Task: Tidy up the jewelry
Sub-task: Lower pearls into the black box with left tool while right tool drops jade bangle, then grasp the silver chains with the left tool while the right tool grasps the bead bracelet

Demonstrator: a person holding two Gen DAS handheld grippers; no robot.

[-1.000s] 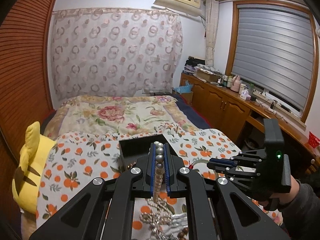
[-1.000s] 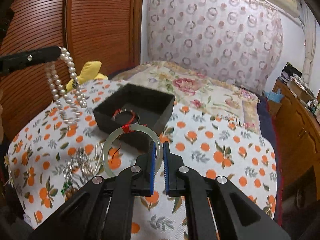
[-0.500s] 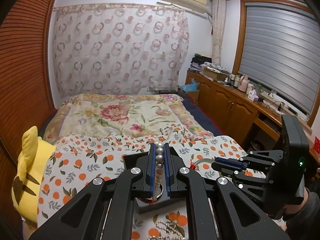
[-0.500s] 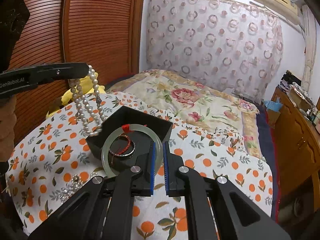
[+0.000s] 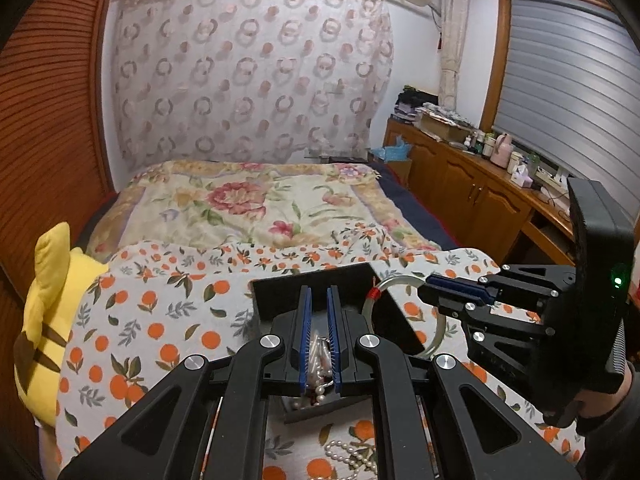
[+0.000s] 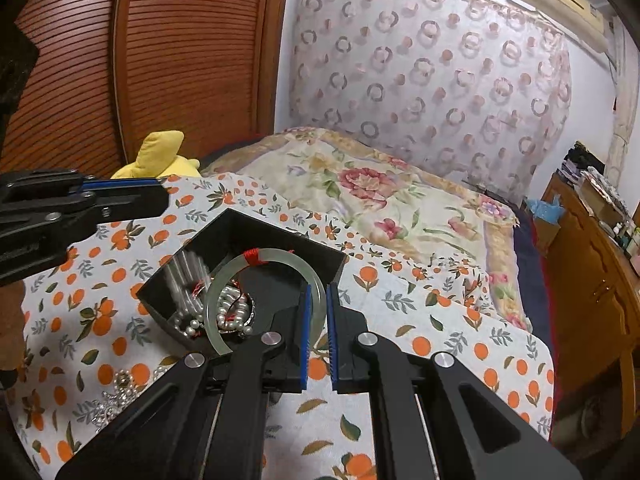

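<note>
A black open box point(image 6: 280, 240) stands on the orange-print cloth point(image 6: 440, 340). My left gripper point(image 5: 319, 300) is open above the box point(image 5: 320, 280); the pearl necklace point(image 6: 224, 312) lies blurred inside it, seen between the left fingers point(image 5: 320, 364). My right gripper point(image 6: 317, 296) is shut on a pale green jade bangle point(image 6: 280, 258) with a red thread, held over the box's right part. The bangle also shows in the left wrist view point(image 5: 438, 332), beside the right gripper point(image 5: 440, 288).
More loose jewelry lies on the cloth: a silver chain piece point(image 6: 116, 392) at the near left and another pearl strand point(image 5: 352, 456) in front of the box. A yellow plush toy point(image 5: 44, 320) sits at the left edge. Wooden cabinets point(image 5: 480, 200) stand to the right.
My left gripper moved over the box and opened, dropping the pearl necklace into it. My right gripper carried the bangle closer over the box.
</note>
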